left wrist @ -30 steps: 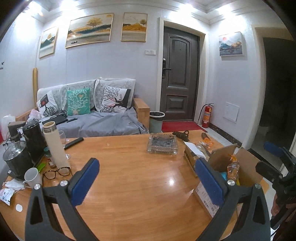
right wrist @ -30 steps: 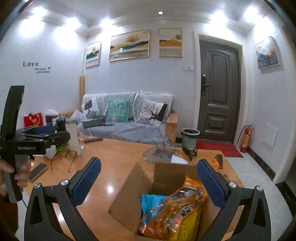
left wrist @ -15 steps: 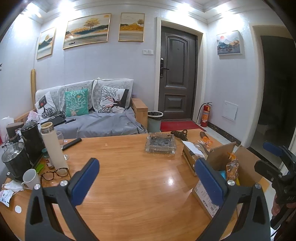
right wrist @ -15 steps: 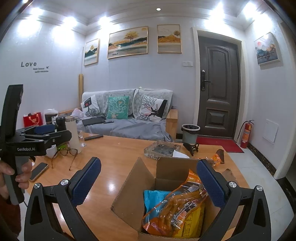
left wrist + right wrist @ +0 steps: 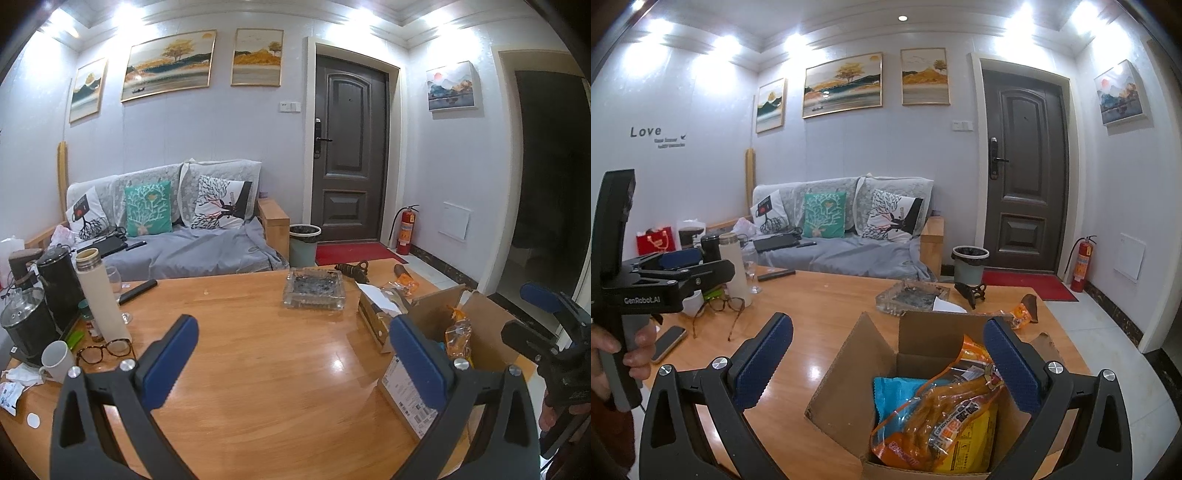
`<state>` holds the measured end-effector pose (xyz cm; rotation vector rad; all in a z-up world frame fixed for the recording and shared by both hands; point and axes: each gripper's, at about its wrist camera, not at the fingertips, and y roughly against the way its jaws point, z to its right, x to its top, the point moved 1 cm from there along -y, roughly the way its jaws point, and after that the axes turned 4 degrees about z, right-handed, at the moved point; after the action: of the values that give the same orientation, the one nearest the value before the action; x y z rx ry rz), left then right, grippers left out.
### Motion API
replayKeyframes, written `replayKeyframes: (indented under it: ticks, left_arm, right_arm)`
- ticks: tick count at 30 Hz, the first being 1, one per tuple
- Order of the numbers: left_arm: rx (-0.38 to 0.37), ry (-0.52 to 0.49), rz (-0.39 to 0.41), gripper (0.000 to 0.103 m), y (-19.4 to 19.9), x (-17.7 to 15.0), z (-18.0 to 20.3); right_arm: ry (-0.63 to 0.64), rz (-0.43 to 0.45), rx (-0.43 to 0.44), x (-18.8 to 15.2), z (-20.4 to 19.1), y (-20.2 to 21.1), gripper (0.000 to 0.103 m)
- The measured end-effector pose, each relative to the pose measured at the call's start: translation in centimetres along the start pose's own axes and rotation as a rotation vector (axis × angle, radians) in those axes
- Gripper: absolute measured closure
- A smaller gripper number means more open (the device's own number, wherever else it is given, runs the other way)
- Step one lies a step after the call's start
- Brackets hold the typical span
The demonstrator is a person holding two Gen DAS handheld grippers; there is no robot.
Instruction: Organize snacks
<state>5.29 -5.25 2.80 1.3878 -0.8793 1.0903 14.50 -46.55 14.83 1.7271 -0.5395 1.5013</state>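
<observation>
Home living rm: sofa [image 5: 177, 236] w/ cushions, framed wall art [image 5: 168, 66], wooden table [image 5: 251, 362].

You have an open cardboard box [image 5: 923, 343] on the desk [image 5: 827, 325], flaps up, holding an orange clear-fronted snack bag [image 5: 934, 402] leaning across a yellow bag [image 5: 967, 439] and a blue bag [image 5: 890, 391], while a small orange packet [image 5: 1021, 314] lies beyond it.

Your brown cardboard box [image 5: 916, 343] holds an orange-and-yellow snack bag [image 5: 945, 417] and a light-blue packet [image 5: 894, 391]; both grippers wear dark-blue pads [image 5: 764, 358] on black frames over the orange-brown wooden table [image 5: 258, 362]
</observation>
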Motion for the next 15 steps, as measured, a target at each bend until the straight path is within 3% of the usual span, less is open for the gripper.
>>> replayKeyframes:
  ticks: [15]
  left_arm:
    - [-0.013,-0.010,0.000,0.001,-0.29,0.06,0.43]
  right_arm:
    - [-0.021,-0.001,-0.014,-0.32,0.24,0.41,0.000]
